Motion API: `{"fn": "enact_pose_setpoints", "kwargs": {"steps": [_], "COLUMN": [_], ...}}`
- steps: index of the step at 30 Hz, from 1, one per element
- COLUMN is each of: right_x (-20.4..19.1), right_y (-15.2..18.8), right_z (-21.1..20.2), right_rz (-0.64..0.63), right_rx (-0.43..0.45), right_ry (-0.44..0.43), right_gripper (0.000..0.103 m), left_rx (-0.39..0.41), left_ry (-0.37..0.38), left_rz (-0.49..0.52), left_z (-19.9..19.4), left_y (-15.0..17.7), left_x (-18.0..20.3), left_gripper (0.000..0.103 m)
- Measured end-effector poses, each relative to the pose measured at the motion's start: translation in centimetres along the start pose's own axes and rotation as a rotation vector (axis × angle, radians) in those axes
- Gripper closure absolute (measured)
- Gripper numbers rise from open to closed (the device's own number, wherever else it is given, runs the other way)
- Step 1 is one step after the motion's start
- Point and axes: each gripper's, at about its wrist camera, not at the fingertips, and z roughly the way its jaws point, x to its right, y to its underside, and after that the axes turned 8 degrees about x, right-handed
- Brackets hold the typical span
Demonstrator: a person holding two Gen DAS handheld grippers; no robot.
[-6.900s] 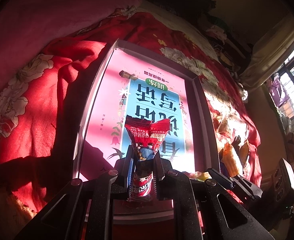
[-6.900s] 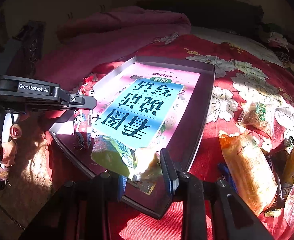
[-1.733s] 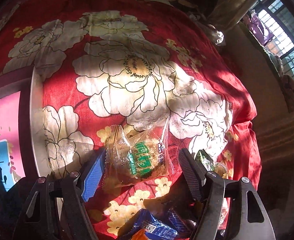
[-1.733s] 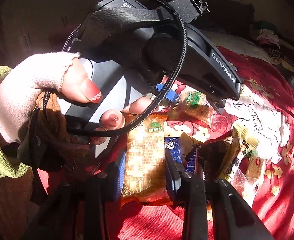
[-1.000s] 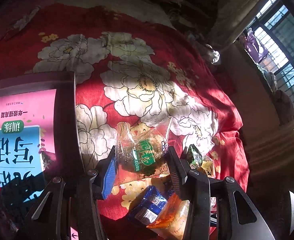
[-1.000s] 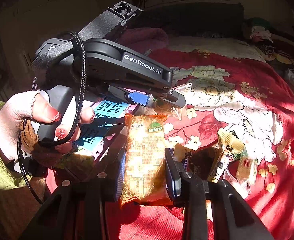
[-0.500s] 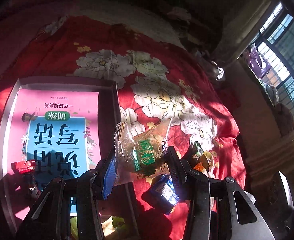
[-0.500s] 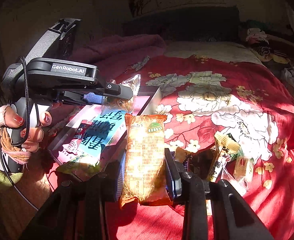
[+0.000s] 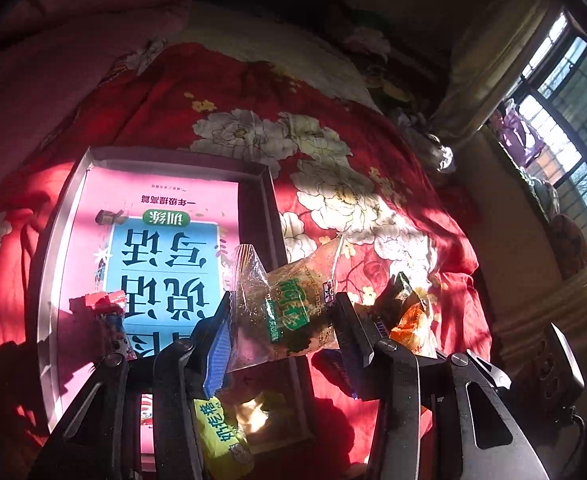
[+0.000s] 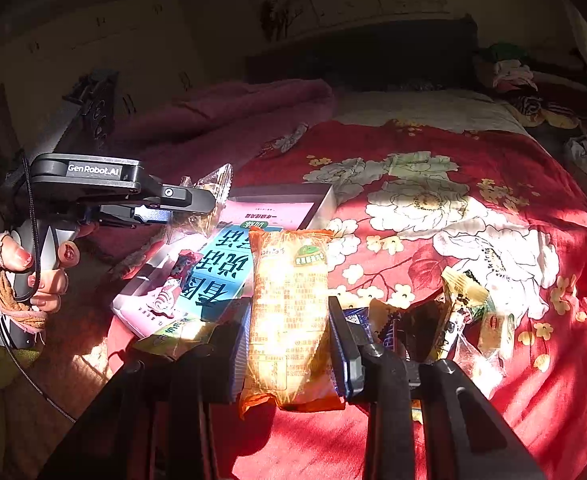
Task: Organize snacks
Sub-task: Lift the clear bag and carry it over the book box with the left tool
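My left gripper [image 9: 281, 320] is shut on a clear snack bag with a green label [image 9: 289, 308], held in the air over the right edge of the grey tray [image 9: 271, 200]. From the right wrist view, that left gripper [image 10: 197, 200] hangs above the tray's near left part. The tray carries a pink and blue book [image 9: 161, 240], a red-wrapped snack [image 9: 105, 312] and a yellow-green packet [image 9: 221, 428]. My right gripper [image 10: 289, 336] is shut on a long orange snack pack [image 10: 289, 312], lifted just right of the tray [image 10: 321, 204].
Several loose snacks [image 10: 453, 320] lie in a heap on the red flowered bedspread [image 10: 433, 208] to the right of my right gripper. A pink blanket [image 9: 65, 52] is bunched behind the tray. A window [image 9: 565, 120] stands at the far right. A person's hand [image 10: 25, 268] grips the left handle.
My left gripper has carried the clear bag leftward from the bedspread to the tray's right edge, bringing more of the tray into view. The right gripper has stayed put with the orange pack.
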Motion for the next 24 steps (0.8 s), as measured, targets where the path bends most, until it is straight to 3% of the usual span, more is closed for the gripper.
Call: {"fn": "enact_pose_setpoints", "kwargs": {"steps": [7, 16, 24], "right_x": [-1.0, -0.4, -2.3], "right_y": [0.0, 1.5, 3.2], "right_z": [0.0, 2.0, 3.7], "right_rz": [-0.011, -0.005, -0.169], "right_rx": [0.003, -0.109, -0.214], "right_ry": [0.005, 0.013, 0.076], "right_gripper": [0.071, 0.071, 0.066], "left_rx": [0.020, 0.018, 0.019], "left_ry": [-0.013, -0.007, -0.001], "left_rz": [-0.009, -0.049, -0.063], "left_z": [-1.8, -2.5, -3.0], "left_y": [0.4, 1.1, 1.5], "left_x": [-1.4, -3.0, -3.9], "left_gripper": [0.054, 0.054, 0.054]}}
